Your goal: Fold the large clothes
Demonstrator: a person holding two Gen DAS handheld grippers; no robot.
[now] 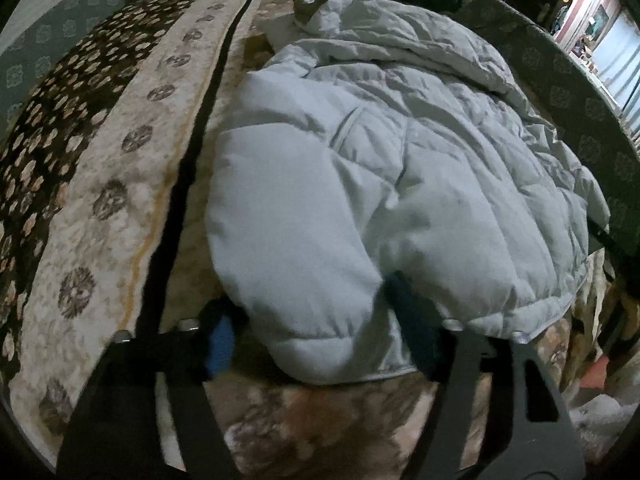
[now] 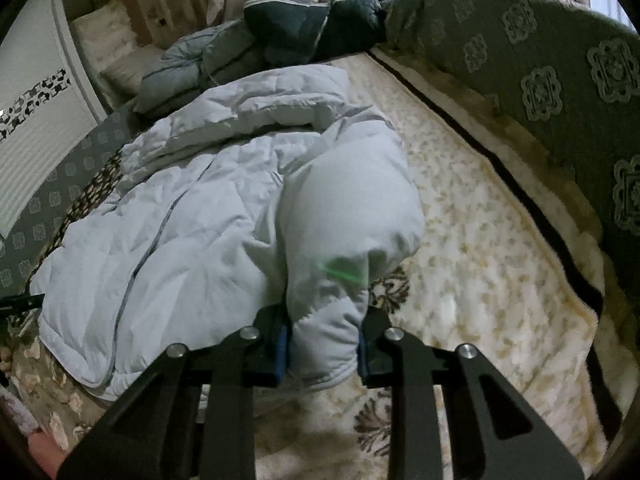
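Pinching the pale jacket (image 2: 208, 216) sleeve, right gripper (image 2: 322, 350) jaws closed.

Jacket sleeve (image 2: 326, 320) between right gripper (image 2: 323, 350) fingers

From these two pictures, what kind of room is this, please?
Probably a bedroom or living room at home. A pale puffer jacket lies on a floral blanket over a patterned sofa or bed, with more dark jackets piled behind.

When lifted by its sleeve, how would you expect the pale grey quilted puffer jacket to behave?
The pale grey quilted puffer jacket probably droops limply, since it lies rumpled on the patterned bedspread. Its puffy panels suggest lightness for its bulk. The smooth shell may slip.
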